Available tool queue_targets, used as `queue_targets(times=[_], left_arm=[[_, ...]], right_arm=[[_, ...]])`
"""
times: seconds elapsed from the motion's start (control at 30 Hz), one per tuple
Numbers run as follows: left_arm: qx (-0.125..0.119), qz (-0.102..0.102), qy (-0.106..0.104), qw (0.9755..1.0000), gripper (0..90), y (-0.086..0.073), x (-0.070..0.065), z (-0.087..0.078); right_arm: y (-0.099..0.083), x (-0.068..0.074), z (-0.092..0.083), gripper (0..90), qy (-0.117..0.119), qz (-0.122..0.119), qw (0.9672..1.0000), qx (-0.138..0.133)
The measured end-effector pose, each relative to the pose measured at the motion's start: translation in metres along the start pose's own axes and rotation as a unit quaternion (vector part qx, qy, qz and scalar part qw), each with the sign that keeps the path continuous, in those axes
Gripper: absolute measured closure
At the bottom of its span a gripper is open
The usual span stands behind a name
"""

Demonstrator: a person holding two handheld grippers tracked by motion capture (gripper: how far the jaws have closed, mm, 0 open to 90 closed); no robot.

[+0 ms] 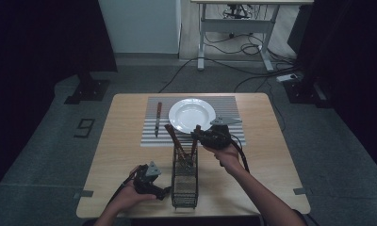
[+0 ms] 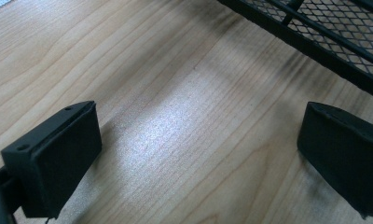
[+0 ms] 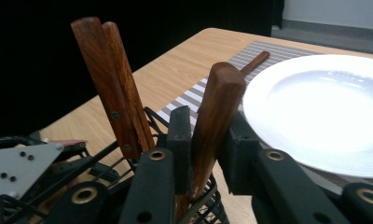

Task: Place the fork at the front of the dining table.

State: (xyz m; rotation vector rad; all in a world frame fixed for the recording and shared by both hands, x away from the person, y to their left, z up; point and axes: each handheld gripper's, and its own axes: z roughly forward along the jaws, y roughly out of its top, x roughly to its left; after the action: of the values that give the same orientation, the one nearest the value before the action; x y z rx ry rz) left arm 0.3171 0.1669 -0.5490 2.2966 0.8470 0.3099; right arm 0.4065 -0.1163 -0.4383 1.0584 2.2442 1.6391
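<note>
While the right tool is clamped on a wooden handle standing upright in the black mesh basket, the left tool rests on the bare worktop just beside that basket, its jaws wide apart with nothing between them. The handle looks stiff and light, smooth enough to slip a little; the jaws hold it on its flat sides below the rounded top, which seems a fair place for a straight pull upward. What blade or tines it carries is hidden in the basket, so I would guess cutlery and no more. Two more wooden handles lean in the same basket just beside it and could catch or tip as it comes out. Beyond lie a white plate on a striped mat, breakable if knocked, and a knife left of the plate.
</note>
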Motion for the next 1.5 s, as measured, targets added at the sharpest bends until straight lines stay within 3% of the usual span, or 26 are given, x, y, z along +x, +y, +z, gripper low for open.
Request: queue_targets(times=[0.17,0.6,0.83,1.33,1.5], left_arm=[[0.0,0.0,0.0,1.0,0.0,0.0,0.0,0.0],[0.0,0.0,0.0,1.0,0.0,0.0,0.0,0.0],[0.0,0.0,0.0,1.0,0.0,0.0,0.0,0.0],[0.0,0.0,0.0,1.0,0.0,0.0,0.0,0.0],[0.0,0.0,0.0,1.0,0.0,0.0,0.0,0.0]], right_arm=[[0.001,0.0,-0.003,79.6,0.016,0.015,0.9997,-0.013],[0.011,0.007,-0.021,80.4,0.016,-0.015,0.9976,-0.065],[0.019,0.007,-0.037,80.4,0.02,-0.015,0.9945,-0.102],[0.03,0.011,-0.056,80.4,0.025,-0.024,0.9896,-0.139],[0.036,0.017,-0.067,80.4,0.021,-0.038,0.9862,-0.16]])
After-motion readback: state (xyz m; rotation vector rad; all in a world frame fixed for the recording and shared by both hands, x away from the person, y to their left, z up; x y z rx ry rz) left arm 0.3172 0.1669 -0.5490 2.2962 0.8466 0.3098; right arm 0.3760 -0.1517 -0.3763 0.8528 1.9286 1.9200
